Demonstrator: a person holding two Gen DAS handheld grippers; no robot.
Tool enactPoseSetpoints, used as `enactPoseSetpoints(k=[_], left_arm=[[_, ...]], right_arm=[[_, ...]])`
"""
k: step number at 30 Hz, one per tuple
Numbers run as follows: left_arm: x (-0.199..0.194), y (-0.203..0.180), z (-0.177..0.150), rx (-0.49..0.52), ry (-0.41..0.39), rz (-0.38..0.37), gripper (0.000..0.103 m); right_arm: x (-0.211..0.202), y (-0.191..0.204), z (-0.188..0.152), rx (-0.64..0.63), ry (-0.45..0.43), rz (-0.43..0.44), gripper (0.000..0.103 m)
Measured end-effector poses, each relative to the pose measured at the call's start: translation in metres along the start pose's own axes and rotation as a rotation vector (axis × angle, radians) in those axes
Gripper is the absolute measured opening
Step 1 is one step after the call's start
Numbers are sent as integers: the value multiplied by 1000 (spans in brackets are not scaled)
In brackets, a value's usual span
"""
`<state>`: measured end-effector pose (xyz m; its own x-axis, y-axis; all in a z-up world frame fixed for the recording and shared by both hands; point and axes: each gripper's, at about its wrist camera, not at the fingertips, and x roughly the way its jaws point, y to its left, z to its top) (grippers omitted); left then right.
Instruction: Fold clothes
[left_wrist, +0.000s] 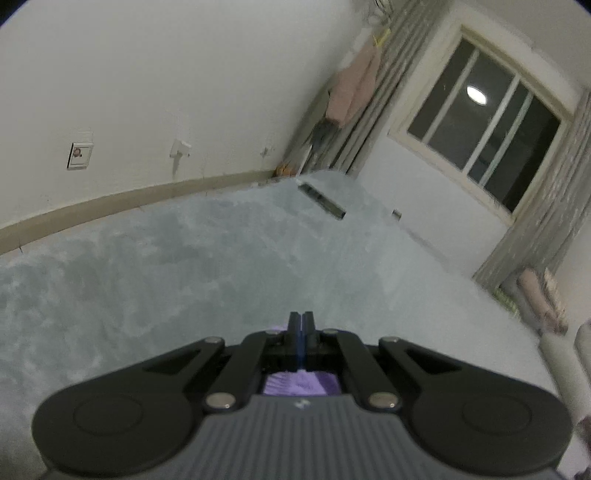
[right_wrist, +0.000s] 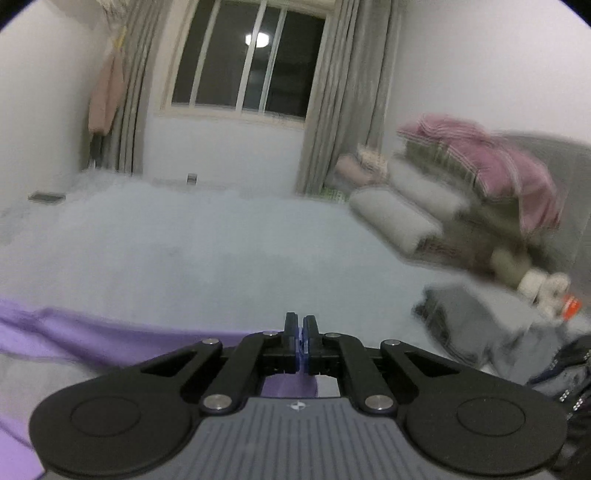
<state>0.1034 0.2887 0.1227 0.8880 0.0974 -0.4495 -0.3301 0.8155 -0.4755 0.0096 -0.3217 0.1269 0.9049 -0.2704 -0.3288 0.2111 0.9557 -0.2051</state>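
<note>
A wide pale blue bed surface (left_wrist: 155, 258) spreads out ahead of both grippers, bare over most of its middle. In the left wrist view it runs far to a beige strip along the white wall (left_wrist: 147, 74), and at the far right to a window (left_wrist: 484, 129) flanked by grey curtains (left_wrist: 535, 229). A flat dark object (left_wrist: 322, 200) lies near the bed's far corner. In the right wrist view the open stretch is bounded on the right by a blurred heap of bedding and clothes (right_wrist: 480, 192), with a grey garment (right_wrist: 476, 325) lying near the right gripper.

The purple garment (right_wrist: 66, 332) lies at the near edge of the bed. In the right wrist view it stretches from the far left across to beneath the right gripper (right_wrist: 300, 339), whose jaws stand together with a sliver of purple cloth pinched between the blue pads. In the left wrist view the purple garment (left_wrist: 299, 384) shows only under the left gripper (left_wrist: 301, 339), seen through the gap behind the fingers; those jaws are pressed together too, and the cloth appears to run up into them, though the grip itself is hard to make out.

Both grippers point forward over the bed, tipped slightly downward. The left wrist view is rolled, so that the room leans.
</note>
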Motion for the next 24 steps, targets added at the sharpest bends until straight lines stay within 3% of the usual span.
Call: enactPoseSetpoints(k=[8,12,16,24], left_arm=[[-37,-1,27,-61,-131,-23,0],[-32,-5,31,-48,-135,-13,0],[2,-10,26,-39,-67,21,0],[75,-27,14,66,7,107,0]], right_arm=[[-69,3,63,-22,-241,-84,4],[-88,5,81,-31,-269,-99,4],[-50,10,75,-33,-172,-105,4],[73,17,37,-19,26,-161,3]])
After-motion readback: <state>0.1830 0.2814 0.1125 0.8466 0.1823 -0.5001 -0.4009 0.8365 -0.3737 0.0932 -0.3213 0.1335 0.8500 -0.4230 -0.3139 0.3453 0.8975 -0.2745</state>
